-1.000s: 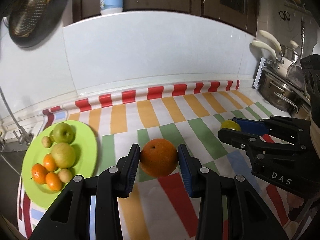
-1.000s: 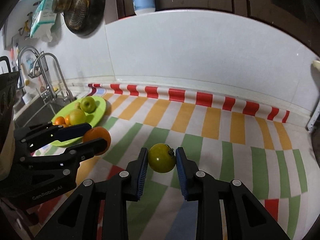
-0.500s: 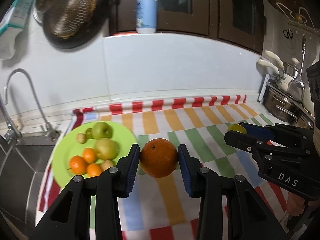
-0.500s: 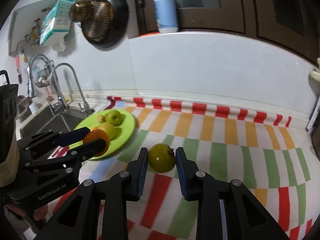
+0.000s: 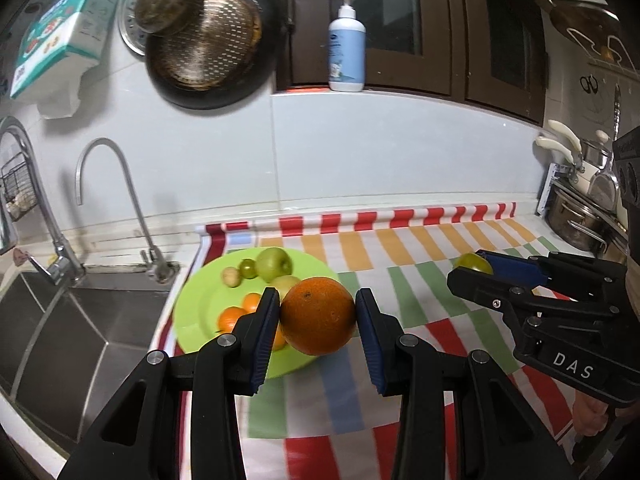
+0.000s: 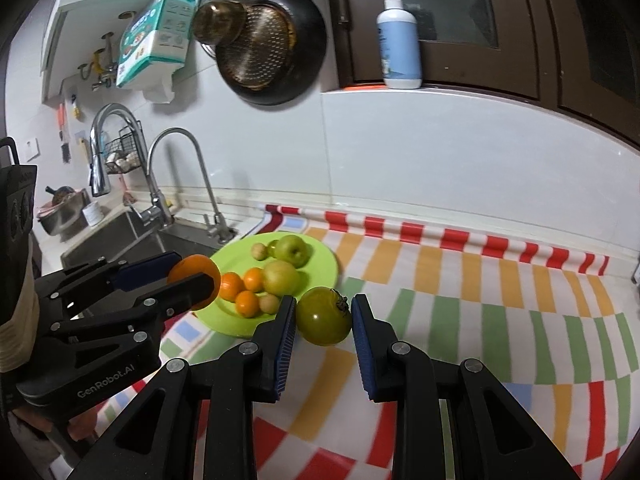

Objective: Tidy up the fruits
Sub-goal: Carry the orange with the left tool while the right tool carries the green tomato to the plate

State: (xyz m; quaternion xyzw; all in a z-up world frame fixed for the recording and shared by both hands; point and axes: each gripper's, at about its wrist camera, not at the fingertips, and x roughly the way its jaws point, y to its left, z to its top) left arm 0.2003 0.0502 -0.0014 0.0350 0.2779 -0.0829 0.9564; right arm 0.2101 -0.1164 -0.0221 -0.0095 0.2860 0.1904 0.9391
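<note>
Fruit now rides nearer the green plate (image 5: 200, 300) at ten o'clock: our left gripper (image 5: 318, 316) pinching the orange (image 5: 318, 320), right gripper (image 6: 324, 316) the green tomato (image 6: 324, 316)

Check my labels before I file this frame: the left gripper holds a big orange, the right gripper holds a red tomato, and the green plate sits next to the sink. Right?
One error: the tomato in the right gripper is green, not red, as the right wrist view shows. The left gripper does hold the big orange, and the green plate does sit next to the sink.
</note>
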